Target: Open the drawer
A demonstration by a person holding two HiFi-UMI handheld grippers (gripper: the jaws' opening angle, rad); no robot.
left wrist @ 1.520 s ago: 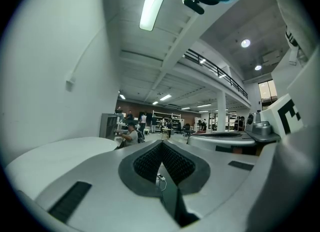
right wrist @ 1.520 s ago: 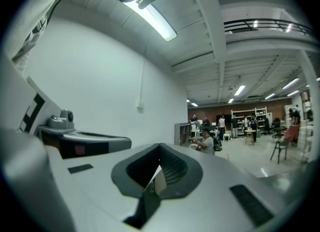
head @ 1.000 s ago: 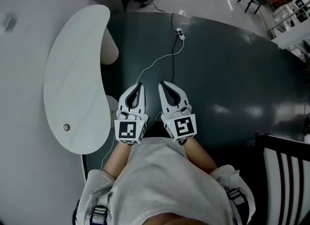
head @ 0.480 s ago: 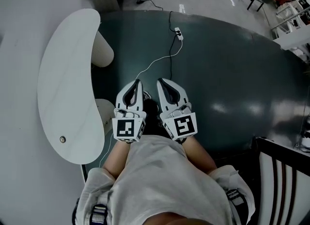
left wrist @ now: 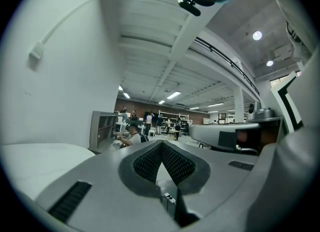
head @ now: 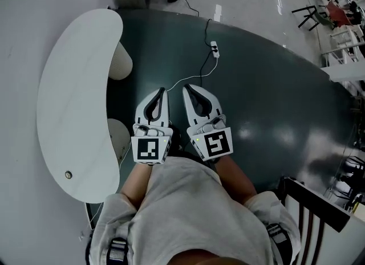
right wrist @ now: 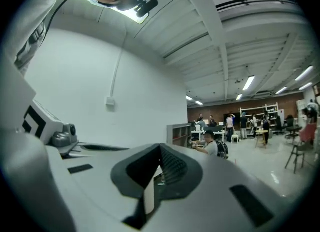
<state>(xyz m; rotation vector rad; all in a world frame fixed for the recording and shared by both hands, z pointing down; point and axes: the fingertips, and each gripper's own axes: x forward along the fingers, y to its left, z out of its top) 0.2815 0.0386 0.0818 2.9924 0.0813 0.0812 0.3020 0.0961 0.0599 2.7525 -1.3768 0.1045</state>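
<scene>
No drawer shows in any view. My left gripper (head: 162,91) and right gripper (head: 185,87) are held side by side in front of the person's body, pointing level over the dark floor area (head: 274,104). Both are shut with nothing between the jaws. In the left gripper view the left gripper (left wrist: 161,143) has its ribbed pads meeting at the tip. The right gripper (right wrist: 160,146) looks the same in its own view. A grey open shelf unit (left wrist: 102,131) (right wrist: 178,133) stands far ahead against the white wall.
A white kidney-shaped table (head: 74,98) on round pedestals (head: 121,61) lies close on the left. A white cable runs to a power strip (head: 215,48) on the floor ahead. A black slatted chair (head: 319,212) stands at lower right. People (left wrist: 131,133) work far off.
The person has walked on with both grippers kept together and shut. The white table has slid along the left of the head view, and the chair has dropped toward the lower right corner.
</scene>
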